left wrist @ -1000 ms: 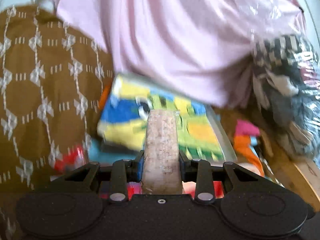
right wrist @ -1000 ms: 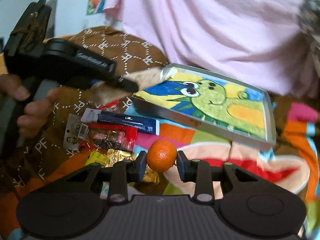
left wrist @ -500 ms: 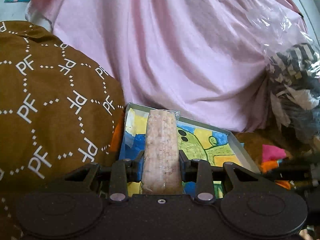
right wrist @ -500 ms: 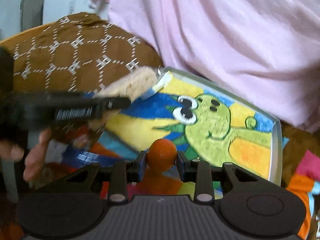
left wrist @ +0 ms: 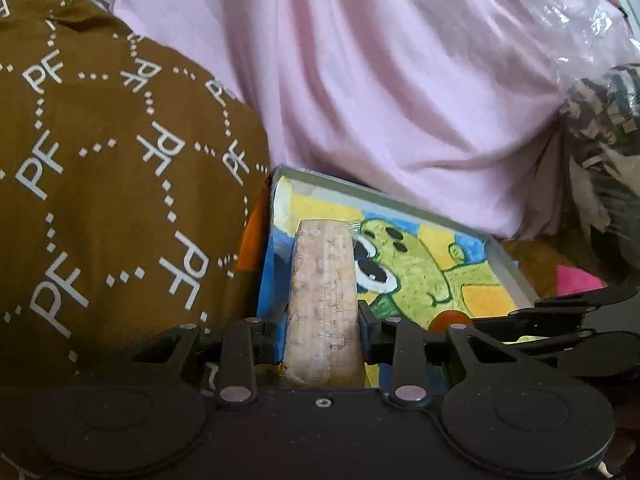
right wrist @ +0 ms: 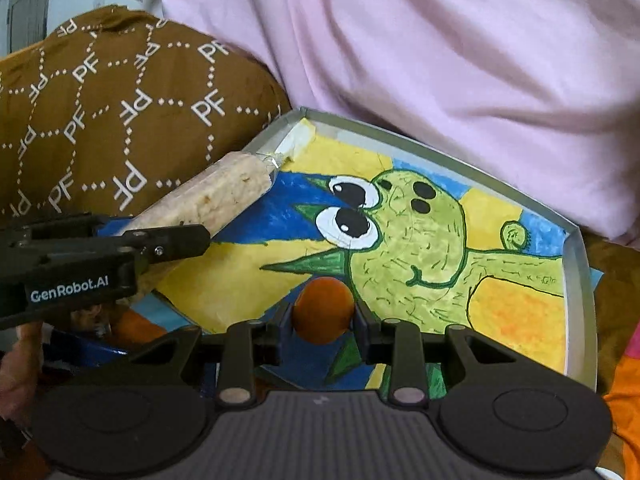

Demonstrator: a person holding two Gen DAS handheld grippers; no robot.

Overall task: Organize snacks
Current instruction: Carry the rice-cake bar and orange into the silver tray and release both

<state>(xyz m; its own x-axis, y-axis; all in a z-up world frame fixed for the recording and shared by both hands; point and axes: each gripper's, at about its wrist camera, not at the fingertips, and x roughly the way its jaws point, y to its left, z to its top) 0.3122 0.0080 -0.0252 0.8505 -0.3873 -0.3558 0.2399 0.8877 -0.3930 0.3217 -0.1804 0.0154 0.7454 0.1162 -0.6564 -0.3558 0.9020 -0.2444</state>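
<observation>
Both grippers have come over the tray (right wrist: pixel 576 264): its frog drawing now lies under the left gripper (left wrist: pixel 322 336) jaws' wrapped bar (left wrist: pixel 322 300) and the right gripper (right wrist: pixel 322 318) jaws' orange (right wrist: pixel 323 312).

Each view is taken from behind its own fingers, angled downward at close range; the painted tray (left wrist: pixel 505 254) (right wrist: pixel 578 280) ahead is shared by both.

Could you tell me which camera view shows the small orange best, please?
The right wrist view: the orange sits centred, clamped between the right gripper's fingers. The left wrist view shows only a sliver behind black linkage.
</observation>
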